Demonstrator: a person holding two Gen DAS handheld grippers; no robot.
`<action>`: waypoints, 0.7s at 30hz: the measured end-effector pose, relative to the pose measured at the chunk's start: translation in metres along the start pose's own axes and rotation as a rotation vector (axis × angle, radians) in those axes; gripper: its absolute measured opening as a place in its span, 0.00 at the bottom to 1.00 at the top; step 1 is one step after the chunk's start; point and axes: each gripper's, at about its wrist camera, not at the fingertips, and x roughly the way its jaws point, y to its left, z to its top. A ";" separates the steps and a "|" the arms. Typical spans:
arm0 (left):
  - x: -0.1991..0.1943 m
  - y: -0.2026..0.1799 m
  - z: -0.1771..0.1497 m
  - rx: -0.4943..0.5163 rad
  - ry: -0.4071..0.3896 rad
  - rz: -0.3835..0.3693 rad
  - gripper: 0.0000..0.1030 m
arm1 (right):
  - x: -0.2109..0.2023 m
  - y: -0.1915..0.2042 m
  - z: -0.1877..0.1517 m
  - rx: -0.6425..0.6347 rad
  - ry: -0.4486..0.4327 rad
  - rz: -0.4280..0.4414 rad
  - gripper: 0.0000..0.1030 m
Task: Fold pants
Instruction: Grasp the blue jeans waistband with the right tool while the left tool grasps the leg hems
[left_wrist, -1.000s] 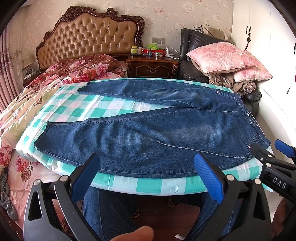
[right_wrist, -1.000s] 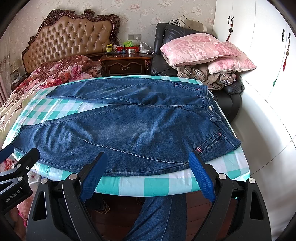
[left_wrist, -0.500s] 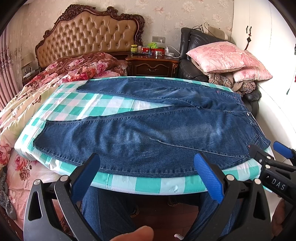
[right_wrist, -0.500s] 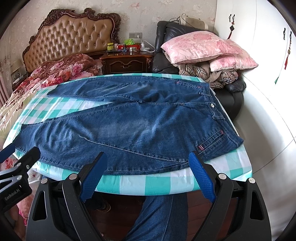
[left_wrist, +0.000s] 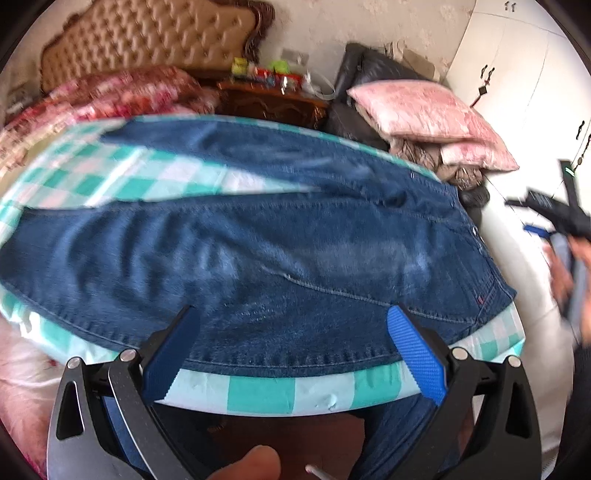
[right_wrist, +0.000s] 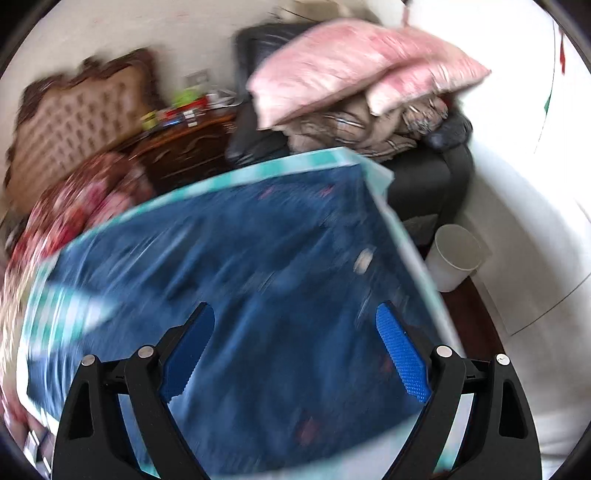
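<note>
Blue jeans (left_wrist: 280, 251) lie spread flat on a table with a green-and-white checked cloth (left_wrist: 258, 393), legs to the left, waistband to the right. My left gripper (left_wrist: 291, 354) hangs open over the near edge of the lower leg, nothing between its blue pads. In the left wrist view the right gripper (left_wrist: 554, 218) is held up in a hand off the table's right end. In the blurred right wrist view my right gripper (right_wrist: 295, 350) is open above the jeans' waist area (right_wrist: 258, 280), holding nothing.
A bed with a tufted headboard (left_wrist: 147, 40) and floral bedding stands at the left. Behind the table are a wooden nightstand (left_wrist: 273, 103), a black armchair piled with pink pillows (left_wrist: 424, 110), and a white bin (right_wrist: 456, 256) on the floor. White cabinets line the right.
Both grippers have moved forward over the table. The right gripper has swung to the jeans' waist end and tilted, blurring its view. The jeans have not moved.
</note>
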 end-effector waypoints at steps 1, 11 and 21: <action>0.006 0.006 0.002 -0.009 0.009 -0.004 0.98 | 0.019 -0.011 0.020 0.024 0.017 0.004 0.83; 0.048 0.071 0.032 -0.088 0.046 0.120 0.98 | 0.202 -0.054 0.139 0.006 0.169 -0.048 0.68; 0.067 0.106 0.041 -0.155 0.086 0.203 0.98 | 0.253 -0.044 0.159 -0.097 0.221 -0.080 0.22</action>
